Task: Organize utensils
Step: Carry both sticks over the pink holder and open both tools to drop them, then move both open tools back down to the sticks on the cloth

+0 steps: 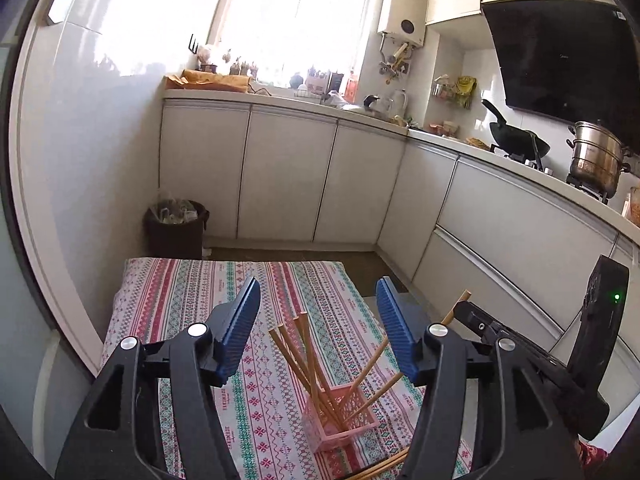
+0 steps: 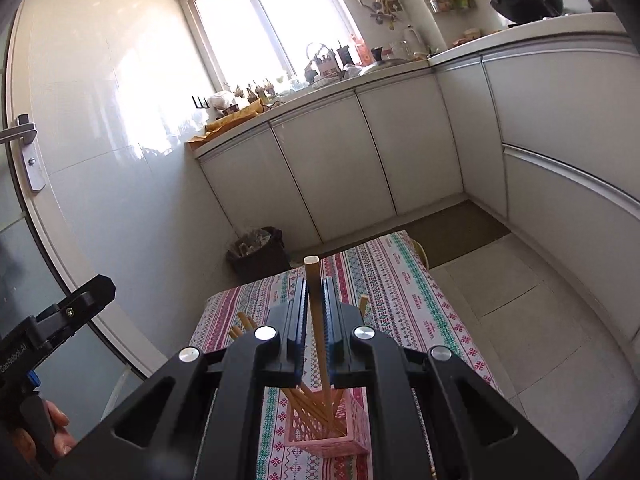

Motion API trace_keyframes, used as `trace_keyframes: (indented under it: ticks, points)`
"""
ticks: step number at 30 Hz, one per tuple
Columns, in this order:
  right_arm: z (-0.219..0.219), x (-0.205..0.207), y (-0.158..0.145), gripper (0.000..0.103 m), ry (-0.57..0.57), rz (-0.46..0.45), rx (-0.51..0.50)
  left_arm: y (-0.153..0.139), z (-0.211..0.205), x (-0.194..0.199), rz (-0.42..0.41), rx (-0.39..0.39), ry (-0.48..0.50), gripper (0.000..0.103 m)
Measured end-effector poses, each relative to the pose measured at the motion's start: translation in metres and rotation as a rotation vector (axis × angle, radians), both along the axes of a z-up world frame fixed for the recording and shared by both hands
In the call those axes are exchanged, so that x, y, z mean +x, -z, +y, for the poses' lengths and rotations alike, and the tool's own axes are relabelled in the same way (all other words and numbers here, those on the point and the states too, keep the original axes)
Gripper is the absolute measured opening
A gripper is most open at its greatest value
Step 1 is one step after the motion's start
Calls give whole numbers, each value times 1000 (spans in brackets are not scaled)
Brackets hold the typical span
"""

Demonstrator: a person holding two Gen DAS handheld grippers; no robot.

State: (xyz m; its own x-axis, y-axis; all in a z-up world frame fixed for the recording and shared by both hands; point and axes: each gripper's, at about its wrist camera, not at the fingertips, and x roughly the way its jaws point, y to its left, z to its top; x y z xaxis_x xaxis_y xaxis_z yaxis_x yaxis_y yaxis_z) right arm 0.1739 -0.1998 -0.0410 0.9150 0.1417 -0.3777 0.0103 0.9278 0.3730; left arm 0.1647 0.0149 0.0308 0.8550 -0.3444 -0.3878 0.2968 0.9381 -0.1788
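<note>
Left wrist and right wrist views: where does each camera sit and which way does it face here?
Left wrist: on the left gripper, jaws open, angled down at the pink basket of chopsticks; the right gripper's body shows at the right edge.
Right wrist: on the right gripper, shut on a chopstick above the basket; a hand shows lower left.
Shared: basket, patterned cloth, cabinets, window.
</note>
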Motion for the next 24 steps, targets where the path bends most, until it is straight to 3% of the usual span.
trace_keyframes:
  ticks: [2,3,4,10,18,24]
  points:
    - [1,0,7,18,2,19,3,2,1,3,6,7,-6,58]
    - [0,-1,9,38,4,22,7,3,1,3,7,12,-10,58]
    - [-1,-2,11,49,13,17,16,3,1,3,6,16,-16,58]
    - [-20,-21,6,75,97,-46,78,2,0,-3,-12,28,-27,66]
    - [-40,-47,4,87,166,-66,111,0,-5,-16,-37,56,-24,75]
    - [-45,-64,11,96,181,-51,117,0,-12,-32,-51,96,-20,92]
